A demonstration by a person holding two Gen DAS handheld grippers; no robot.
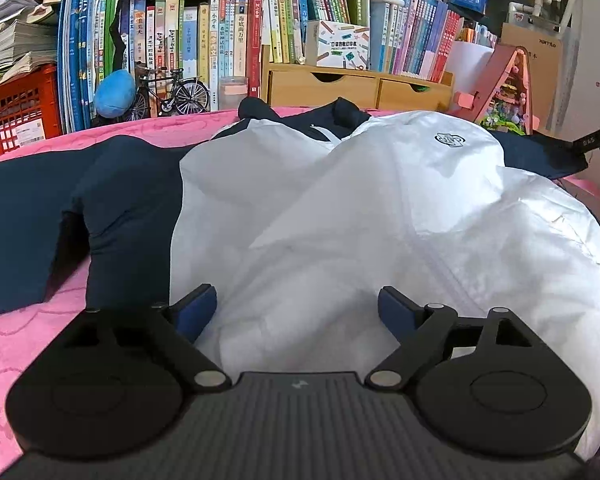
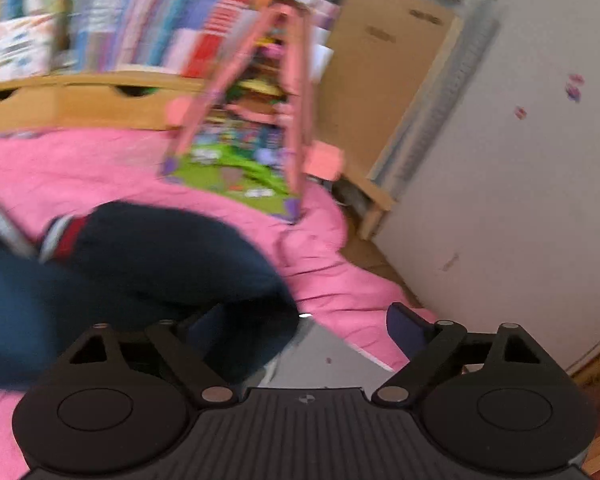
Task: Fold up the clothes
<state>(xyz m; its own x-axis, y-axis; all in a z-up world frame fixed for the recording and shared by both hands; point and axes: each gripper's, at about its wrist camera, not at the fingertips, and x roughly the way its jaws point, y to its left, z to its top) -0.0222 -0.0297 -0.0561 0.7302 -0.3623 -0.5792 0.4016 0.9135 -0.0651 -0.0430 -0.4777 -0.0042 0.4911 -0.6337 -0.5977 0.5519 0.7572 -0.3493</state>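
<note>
On pink blanket [image 1: 28, 344]: white-navy jacket [image 1: 340, 208] | books [image 1: 204, 40] behind | left gripper [image 1: 296, 312], right gripper [image 2: 304, 332] jaws spread, empty

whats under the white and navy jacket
The jacket lies on a pink bedcover, which shows around its left sleeve and beyond its collar. Whatever lies beneath the white front panel is covered, so it cannot be seen.

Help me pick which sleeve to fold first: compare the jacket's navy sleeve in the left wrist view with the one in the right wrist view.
The left-view navy sleeve lies spread flat beside the white body, clear of the open left claw. The right-view navy sleeve looks bunched, shows a red and white striped band, and its end lies between the open right claw's fingers. Both lie on the pink cover.
</note>
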